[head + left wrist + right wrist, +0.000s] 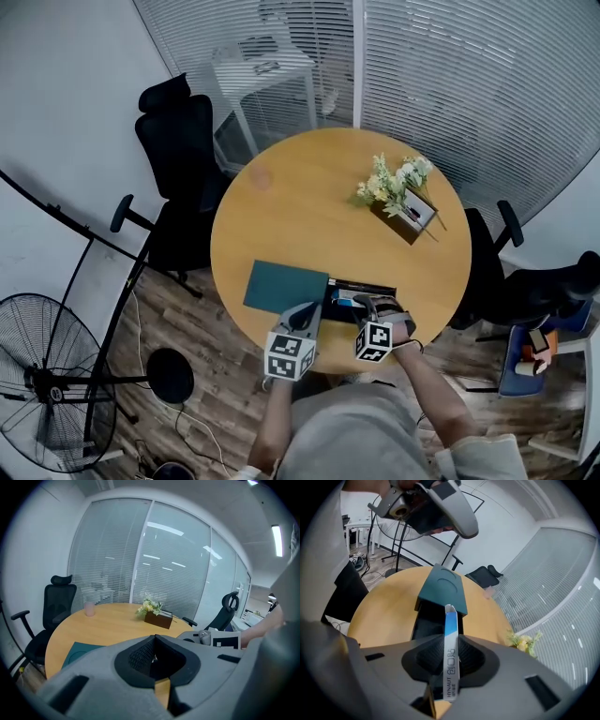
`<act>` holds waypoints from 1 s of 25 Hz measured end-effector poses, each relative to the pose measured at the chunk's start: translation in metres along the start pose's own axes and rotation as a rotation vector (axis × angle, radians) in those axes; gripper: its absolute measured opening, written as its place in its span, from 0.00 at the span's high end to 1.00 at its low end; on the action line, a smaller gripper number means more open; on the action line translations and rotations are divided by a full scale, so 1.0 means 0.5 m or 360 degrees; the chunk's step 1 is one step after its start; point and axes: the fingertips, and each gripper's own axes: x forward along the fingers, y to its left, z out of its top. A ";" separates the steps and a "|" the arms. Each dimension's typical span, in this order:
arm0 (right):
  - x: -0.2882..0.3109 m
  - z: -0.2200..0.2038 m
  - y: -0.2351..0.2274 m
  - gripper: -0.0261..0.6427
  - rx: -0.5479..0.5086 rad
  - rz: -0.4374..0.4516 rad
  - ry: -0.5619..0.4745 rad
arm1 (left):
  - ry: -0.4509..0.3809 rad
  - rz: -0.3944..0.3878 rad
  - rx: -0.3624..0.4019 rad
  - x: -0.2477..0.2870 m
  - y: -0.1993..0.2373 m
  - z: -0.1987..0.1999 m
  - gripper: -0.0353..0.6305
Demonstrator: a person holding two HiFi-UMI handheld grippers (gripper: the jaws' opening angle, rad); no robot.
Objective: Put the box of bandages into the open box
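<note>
Right hand-held gripper (450, 639) has the box of bandages (450, 625) clamped between its jaws, narrow edge up. The long axis runs straight out along the jaws, with the far end pointing down toward the open box (429, 620). That box sits at the near edge of the bench (319, 197), with its teal lid (284, 286) lying flat against its left side. Left hand-held gripper (154, 641) hovers by the lid, jaws closed together on nothing.
</note>
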 end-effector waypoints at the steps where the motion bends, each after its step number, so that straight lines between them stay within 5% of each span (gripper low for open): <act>1: 0.004 0.000 0.000 0.83 -0.0018 -0.0003 0.0011 | 0.0002 -0.0001 0.0000 0.000 0.000 0.001 0.93; 8: 0.026 -0.004 0.001 0.83 -0.0069 -0.0014 0.0061 | 0.0013 0.0000 -0.0002 -0.001 0.008 0.001 0.93; 25: 0.043 0.000 0.057 0.82 0.0141 0.0328 0.0021 | 0.0056 -0.0040 -0.0024 0.003 0.006 -0.020 0.93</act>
